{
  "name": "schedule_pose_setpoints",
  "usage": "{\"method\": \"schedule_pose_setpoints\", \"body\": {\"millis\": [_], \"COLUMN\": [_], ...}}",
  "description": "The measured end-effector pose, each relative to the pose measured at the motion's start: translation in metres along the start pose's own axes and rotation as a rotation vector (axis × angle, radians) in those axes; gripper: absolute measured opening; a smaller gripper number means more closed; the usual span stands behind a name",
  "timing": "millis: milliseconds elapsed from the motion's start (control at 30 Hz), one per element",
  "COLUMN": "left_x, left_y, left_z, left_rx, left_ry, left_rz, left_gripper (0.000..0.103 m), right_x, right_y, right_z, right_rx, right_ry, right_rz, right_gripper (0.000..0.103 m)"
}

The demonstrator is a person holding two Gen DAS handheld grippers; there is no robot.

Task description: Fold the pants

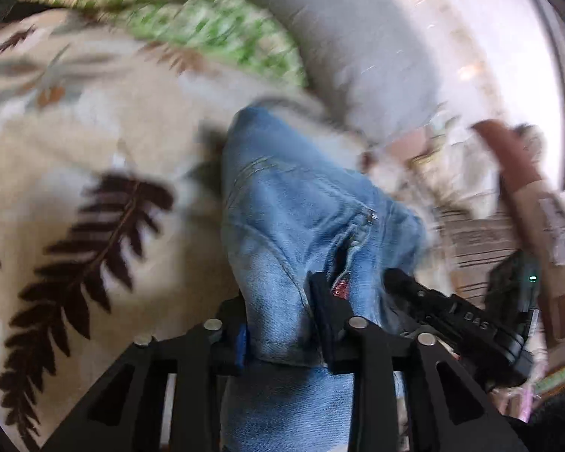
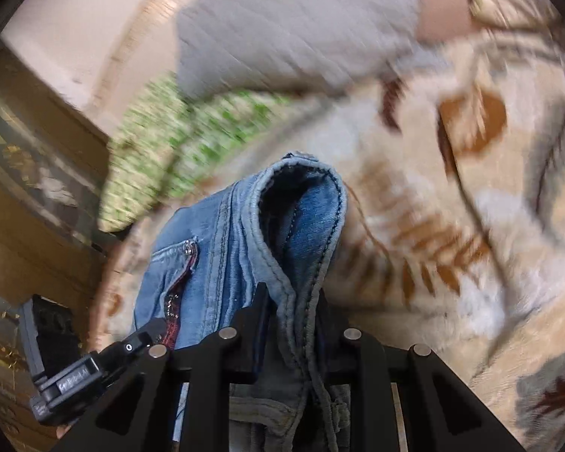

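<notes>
Both grippers are clamping the jeans and are holding them up over the leaf-patterned blanket. The left gripper is gripping a thick bunch of denim between its closed fingers, with cloth filling the whole gap between them; the right gripper is pinching a stitched edge, probably the waistband, which is arching up and over in front of its fingers in the right wrist view. The two grippers are working just beside each other: the right gripper is showing at the lower right of the left wrist view, and the left gripper at the lower left of the right wrist view. The zipper is lying between the two holds. The surroundings are streaking with blur, so the step in hand is judged to be a carrying move, most likely bringing the garment to the blanket for laying out or folding. To do this well, the operator should be keeping both clamps firm, since denim is heavy and can be slipping from a shallow pinch. The grippers should be moving level and at matched speed, drawing apart only enough to tension the edge. The hanging cloth should be touching down first, clear of the gray pillow and the green patterned cloth, before either clamp is releasing.
</notes>
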State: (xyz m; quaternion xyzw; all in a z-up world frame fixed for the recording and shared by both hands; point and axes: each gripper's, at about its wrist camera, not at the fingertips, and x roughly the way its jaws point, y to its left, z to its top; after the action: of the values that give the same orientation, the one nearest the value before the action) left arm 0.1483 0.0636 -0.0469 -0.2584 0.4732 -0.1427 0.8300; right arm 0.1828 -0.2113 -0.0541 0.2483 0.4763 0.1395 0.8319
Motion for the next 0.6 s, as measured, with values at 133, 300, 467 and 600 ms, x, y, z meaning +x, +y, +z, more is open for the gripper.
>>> {"method": "schedule_pose_setpoints", "body": {"millis": [133,300,467,600], "left_x": [-0.004,-0.018,-0.048,-0.042], "left_y": [-0.005,-0.006,-0.022,-0.02], "left_z": [0.002,-0.003,-0.014,-0.032], "left_rx": [0.028,0.063,0.144,0.151], "left_ry": [-0.012,-0.044,-0.089,-0.026], "left_rz": [0.014,0.057,0.051,0.06], "left_gripper": [0.05,0.057,0.068,0.068], "right_x": [-0.005,-0.033,-0.077,-0.076], "right_y": [-0.008,0.005,0.015,0.019], "right_z": [0.001,-0.001,-0.018,-0.036], "right_rx": [0.052,-0.013,-0.053,-0.064], "right_ry": [-0.009,-0.04,-0.118,-0.072], "right_rz": [0.042,-0.029,-0.014,0.033], "right_gripper": [0.031,0.038,0.074,0.072]}}
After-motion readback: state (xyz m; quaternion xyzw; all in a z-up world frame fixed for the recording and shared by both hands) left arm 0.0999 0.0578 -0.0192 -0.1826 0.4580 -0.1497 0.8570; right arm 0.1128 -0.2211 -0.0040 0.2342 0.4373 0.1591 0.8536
